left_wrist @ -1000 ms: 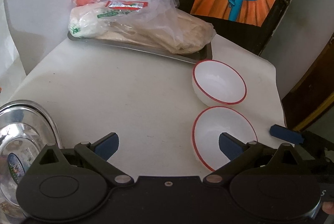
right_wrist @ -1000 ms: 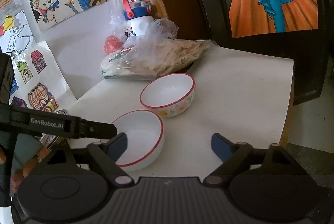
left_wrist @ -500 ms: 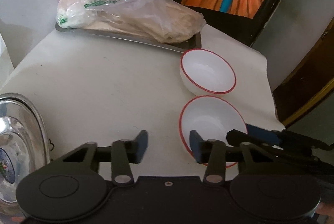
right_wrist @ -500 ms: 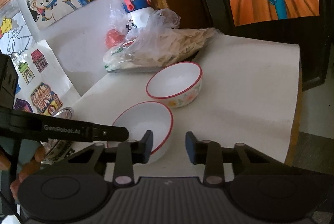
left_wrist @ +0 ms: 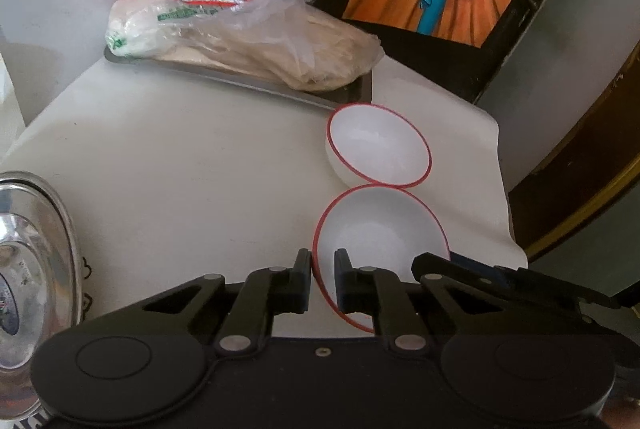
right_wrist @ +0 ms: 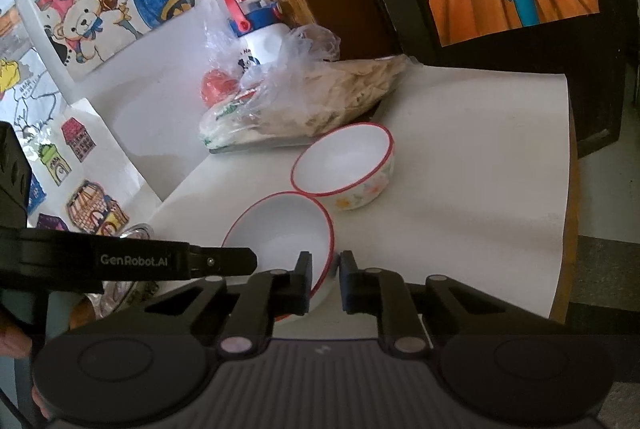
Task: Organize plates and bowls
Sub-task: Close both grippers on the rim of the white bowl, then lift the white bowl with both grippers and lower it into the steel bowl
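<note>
Both tongs clamping the near bowl (left_wrist: 380,229) by its rim: left tongs (left_wrist: 322,279) on one side, right tongs (right_wrist: 325,283) opposite, jaws closing w/ rim between. Sits on table (left_wrist: 180,169), touching the 2nd bowl (left_wrist: 380,145) just behind; steel plate (left_wrist: 36,261) well off to its left.

We only get a slice of the steel plate (left_wrist: 36,269), cut off at left edge, label unreadable tbh.

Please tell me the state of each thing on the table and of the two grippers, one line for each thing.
Near bowl: upright, empty, rim between both grippers' jaws.
Far bowl: upright, empty, touching the near bowl.
Left gripper: jaws closing on the near bowl's rim.
Right gripper: shut on the near bowl's rim.
Steel plate: flat, at the table's left edge.
Plastic bag: lying on a tray.
</note>
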`<action>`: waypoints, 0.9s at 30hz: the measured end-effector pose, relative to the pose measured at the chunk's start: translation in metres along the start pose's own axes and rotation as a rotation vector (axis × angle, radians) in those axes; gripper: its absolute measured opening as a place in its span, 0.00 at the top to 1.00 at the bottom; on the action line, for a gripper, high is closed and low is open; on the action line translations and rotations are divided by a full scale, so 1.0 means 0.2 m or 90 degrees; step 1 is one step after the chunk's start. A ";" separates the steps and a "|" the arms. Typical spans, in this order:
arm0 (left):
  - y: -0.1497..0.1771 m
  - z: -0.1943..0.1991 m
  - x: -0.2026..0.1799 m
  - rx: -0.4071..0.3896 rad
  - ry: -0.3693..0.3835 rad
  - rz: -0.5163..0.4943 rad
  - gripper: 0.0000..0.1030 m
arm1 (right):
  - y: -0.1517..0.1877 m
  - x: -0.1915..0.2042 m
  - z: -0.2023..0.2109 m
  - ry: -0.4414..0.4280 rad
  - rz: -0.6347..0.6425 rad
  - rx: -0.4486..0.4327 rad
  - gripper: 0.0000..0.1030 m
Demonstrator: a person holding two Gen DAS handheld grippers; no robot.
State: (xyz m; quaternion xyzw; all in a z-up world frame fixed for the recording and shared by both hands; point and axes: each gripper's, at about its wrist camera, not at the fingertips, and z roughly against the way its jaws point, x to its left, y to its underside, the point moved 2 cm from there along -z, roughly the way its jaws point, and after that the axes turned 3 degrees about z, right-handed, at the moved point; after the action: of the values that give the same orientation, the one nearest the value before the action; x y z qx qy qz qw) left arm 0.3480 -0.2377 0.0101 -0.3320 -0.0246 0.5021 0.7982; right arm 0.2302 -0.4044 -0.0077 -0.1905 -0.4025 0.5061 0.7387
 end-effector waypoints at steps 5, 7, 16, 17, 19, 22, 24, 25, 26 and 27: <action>0.00 0.08 -0.01 -0.016 0.004 0.008 0.88 | -0.01 0.04 0.06 -0.007 -0.007 -0.011 0.85; 0.01 0.12 -0.01 -0.024 0.005 0.010 0.88 | -0.02 0.07 0.10 -0.013 -0.005 -0.016 0.85; 0.11 0.43 0.03 -0.066 0.001 0.017 0.88 | 0.01 0.30 0.28 -0.056 0.030 -0.027 0.85; 0.13 0.46 0.04 -0.070 -0.001 0.017 0.88 | 0.02 0.34 0.29 -0.062 0.036 -0.025 0.85; 0.18 0.54 0.07 -0.077 -0.007 0.020 0.88 | 0.05 0.40 0.32 -0.074 0.047 -0.018 0.85; 0.26 0.65 0.12 -0.085 -0.019 0.024 0.88 | 0.11 0.50 0.33 -0.085 0.066 0.002 0.85; 0.33 0.71 0.15 -0.087 -0.034 0.024 0.88 | 0.16 0.56 0.33 -0.088 0.080 0.021 0.85; 0.36 0.72 0.17 -0.087 -0.041 0.023 0.88 | 0.18 0.58 0.32 -0.088 0.086 0.029 0.85; 0.39 0.74 0.19 -0.086 -0.048 0.026 0.88 | 0.20 0.60 0.32 -0.087 0.091 0.038 0.85; 0.41 0.75 0.21 -0.083 -0.053 0.027 0.88 | 0.23 0.62 0.31 -0.086 0.095 0.046 0.85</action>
State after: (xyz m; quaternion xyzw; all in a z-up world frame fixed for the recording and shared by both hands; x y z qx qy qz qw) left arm 0.2481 -0.1055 0.0693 -0.3625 -0.0836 0.5294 0.7625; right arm 0.1744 -0.2824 0.0480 -0.1587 -0.4174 0.5858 0.6763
